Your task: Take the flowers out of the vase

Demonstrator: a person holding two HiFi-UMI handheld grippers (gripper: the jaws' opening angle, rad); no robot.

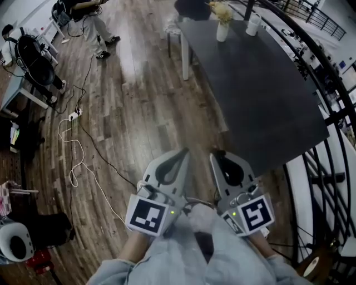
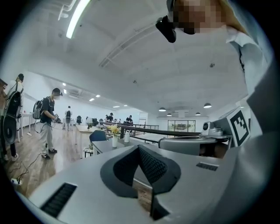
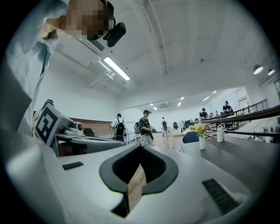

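while both claws hang level out front, well short of the work, the left claw point(image 1: 182, 151) and the right claw point(image 1: 214, 153) are each pinched fully closed, nothing between the jaws. the vase point(image 1: 222, 32) stands way off at the far end of the tabletop point(image 1: 261, 94), near its far left corner. the flowers point(image 1: 223, 11) sit upright in it, untouched, and a white bottle point(image 1: 253, 24) is just beside it toward the right edge. so nothing's begun yet, i'd say; the whole approach is ahead. trouble spots: arrive with the jaws closed like this and they'll bump the blooms rather than take the stems. pull at a slant and that slim vase likely tips, perhaps into the bottle. one claw steadying the vase looks wise.
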